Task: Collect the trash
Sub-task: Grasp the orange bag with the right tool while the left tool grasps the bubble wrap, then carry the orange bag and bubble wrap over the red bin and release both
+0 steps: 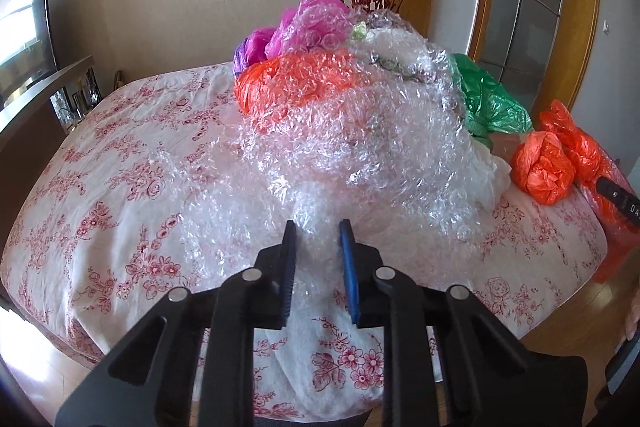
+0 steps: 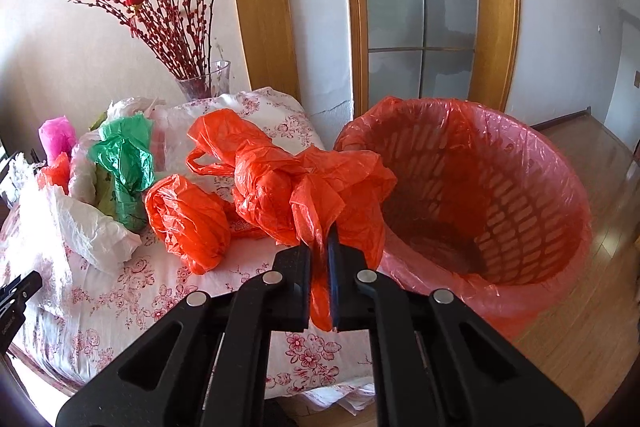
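While the right gripper (image 2: pixel 319 239) is clamped on a fold of an orange bag (image 2: pixel 288 183), the bulk of that bag hangs bunched just beyond the fingertips, above the edge of the bed (image 2: pixel 120 291) and beside the bin (image 2: pixel 472 195). The orange film runs down between the two black pads and out below them. The bin stands on the wood floor to the right of the bed, a slatted basket lined with a thin red liner (image 2: pixel 532 291), and its mouth faces the camera; I cannot tell what lies at its bottom.

A second, balled orange bag (image 2: pixel 188 223) rests on the floral sheet just left of the held one. Further left lie a green bag (image 2: pixel 124 163), a white bag (image 2: pixel 92 227) and a pink bag (image 2: pixel 58 135), close together. A glass vase (image 2: pixel 208 83) of red branches stands behind them by the wall.

In the left view, the left gripper (image 1: pixel 318 231) has its jaws drawn narrow around a ridge of bubble wrap (image 1: pixel 360 155). The wrap fills the gap between the blue-faced pads and they appear to pinch it. The sheet of wrap spreads up over the heap of bags in the middle of the bed, with orange, pink and green film showing through and beside it.
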Motion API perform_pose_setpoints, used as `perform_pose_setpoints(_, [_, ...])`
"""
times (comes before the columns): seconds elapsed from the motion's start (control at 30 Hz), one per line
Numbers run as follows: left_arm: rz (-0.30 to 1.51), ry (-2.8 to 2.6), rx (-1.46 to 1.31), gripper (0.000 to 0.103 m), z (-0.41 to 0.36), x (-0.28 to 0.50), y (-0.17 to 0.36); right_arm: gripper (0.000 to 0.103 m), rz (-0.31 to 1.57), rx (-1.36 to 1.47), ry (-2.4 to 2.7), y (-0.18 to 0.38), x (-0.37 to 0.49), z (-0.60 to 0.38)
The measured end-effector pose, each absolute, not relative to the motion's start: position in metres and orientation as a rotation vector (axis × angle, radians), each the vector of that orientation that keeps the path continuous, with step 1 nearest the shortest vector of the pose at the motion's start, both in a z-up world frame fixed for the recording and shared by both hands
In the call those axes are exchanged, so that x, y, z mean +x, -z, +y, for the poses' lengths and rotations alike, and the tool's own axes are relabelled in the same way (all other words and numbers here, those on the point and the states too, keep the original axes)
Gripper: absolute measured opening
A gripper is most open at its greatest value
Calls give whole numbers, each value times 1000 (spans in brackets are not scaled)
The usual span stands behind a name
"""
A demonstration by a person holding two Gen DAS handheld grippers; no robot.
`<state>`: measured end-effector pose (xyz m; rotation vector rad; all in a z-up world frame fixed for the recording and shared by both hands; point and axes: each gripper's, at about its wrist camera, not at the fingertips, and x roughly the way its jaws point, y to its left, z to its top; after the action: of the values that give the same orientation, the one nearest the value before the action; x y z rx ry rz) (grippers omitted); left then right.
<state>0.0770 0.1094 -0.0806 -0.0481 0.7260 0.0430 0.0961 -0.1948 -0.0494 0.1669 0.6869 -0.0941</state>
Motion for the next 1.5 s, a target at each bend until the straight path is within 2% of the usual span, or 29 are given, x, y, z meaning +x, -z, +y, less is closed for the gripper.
perform_pose_setpoints(0.6, [575,107,-64,21,78,65,11,7,620,195,114,25,75,-217])
perform_pose_setpoints(1.5, [592,496,-2,21,-107,127,-2,7,603,340,438,18,56,-338])
